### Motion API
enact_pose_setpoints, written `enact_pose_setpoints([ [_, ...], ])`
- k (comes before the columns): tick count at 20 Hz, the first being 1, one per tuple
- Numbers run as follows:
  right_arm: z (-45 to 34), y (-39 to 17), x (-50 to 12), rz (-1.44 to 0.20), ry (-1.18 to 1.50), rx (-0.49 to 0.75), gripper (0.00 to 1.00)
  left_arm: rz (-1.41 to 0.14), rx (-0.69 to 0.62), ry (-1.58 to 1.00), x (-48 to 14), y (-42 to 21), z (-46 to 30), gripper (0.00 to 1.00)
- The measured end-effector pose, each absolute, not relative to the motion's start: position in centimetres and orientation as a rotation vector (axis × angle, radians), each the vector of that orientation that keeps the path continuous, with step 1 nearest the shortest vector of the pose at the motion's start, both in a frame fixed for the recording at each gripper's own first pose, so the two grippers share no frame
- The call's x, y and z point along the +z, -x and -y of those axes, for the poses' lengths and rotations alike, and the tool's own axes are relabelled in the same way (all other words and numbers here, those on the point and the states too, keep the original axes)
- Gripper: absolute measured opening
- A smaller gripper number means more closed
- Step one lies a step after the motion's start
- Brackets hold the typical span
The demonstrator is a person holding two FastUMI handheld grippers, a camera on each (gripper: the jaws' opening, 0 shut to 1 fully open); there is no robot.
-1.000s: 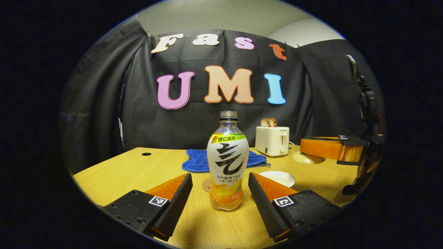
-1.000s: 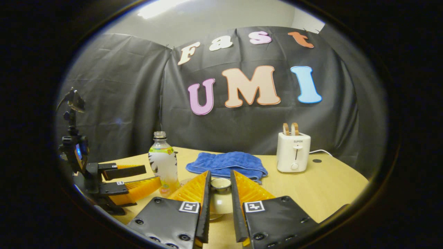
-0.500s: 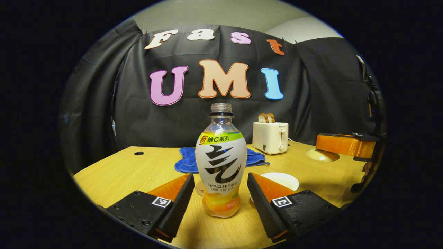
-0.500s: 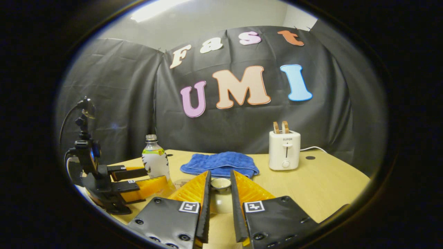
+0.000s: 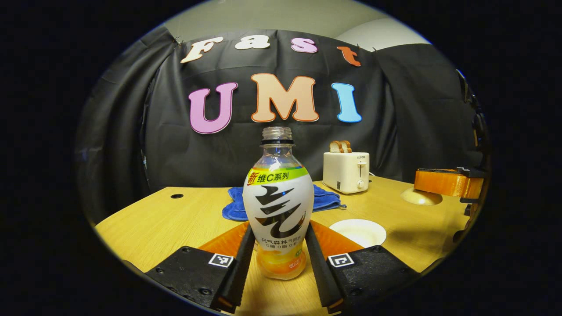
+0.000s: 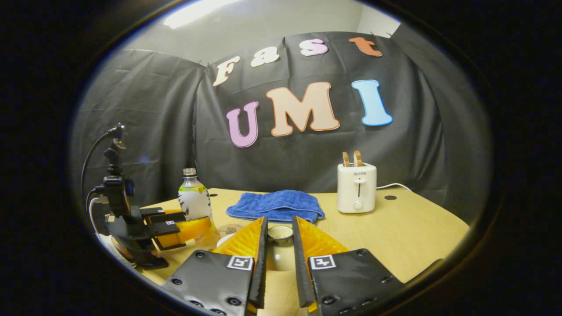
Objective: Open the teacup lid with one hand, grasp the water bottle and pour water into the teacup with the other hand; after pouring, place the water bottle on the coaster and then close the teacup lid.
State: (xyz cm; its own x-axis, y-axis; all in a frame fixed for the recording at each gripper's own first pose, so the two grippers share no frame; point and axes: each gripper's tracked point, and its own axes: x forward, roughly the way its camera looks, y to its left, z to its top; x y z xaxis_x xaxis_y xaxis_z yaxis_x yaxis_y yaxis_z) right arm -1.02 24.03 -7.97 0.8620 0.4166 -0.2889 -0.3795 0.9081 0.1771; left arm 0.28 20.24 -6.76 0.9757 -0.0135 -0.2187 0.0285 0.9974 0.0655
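The water bottle (image 5: 279, 206), clear with a white and green label, orange drink at the bottom and no cap, stands upright on the wooden table. My left gripper (image 5: 279, 228) is shut on its lower body, one finger on each side. The same bottle (image 6: 194, 202) and left gripper (image 6: 173, 228) sit at the left of the right gripper view. My right gripper (image 6: 279, 224) is shut on the knob of the beige teacup lid (image 6: 279, 260), held above the table; the lid (image 5: 420, 197) hangs at far right. The open white teacup (image 5: 358, 231) sits right of the bottle. A round coaster (image 6: 230, 229) lies behind it.
A blue towel (image 6: 275, 205) lies at the back middle of the table (image 6: 417, 237). A white toaster (image 6: 356, 186) with two slices of bread stands at the back right, its cord trailing right. The black cloth wall closes off the back.
My left gripper moved forward and its fingers closed onto the bottle's sides. My right gripper, still holding the lid, drifted slightly farther to the right of the cup.
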Motion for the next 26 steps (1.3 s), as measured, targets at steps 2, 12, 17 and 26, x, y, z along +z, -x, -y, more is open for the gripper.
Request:
enact_pose_setpoints([
  [2,-23.8,1.0,-8.0,-0.326,-0.113,0.415,0.33,-0.227,-0.004,-0.092,-6.8,-0.2,-20.8,0.61],
  [12,-23.1,0.9,-8.5,-0.34,-0.097,0.4,0.33,-0.279,0.057,-0.361,-6.2,0.4,-24.1,0.61],
  [17,-22.5,0.9,-8.8,-0.345,-0.094,0.383,0.31,-0.283,0.078,-0.561,-6.0,0.4,-24.9,0.6],
  [26,-21.4,1.2,-9.3,-0.356,-0.09,0.363,0.32,-0.308,0.032,-0.897,-7.3,0.2,-23.7,0.6],
])
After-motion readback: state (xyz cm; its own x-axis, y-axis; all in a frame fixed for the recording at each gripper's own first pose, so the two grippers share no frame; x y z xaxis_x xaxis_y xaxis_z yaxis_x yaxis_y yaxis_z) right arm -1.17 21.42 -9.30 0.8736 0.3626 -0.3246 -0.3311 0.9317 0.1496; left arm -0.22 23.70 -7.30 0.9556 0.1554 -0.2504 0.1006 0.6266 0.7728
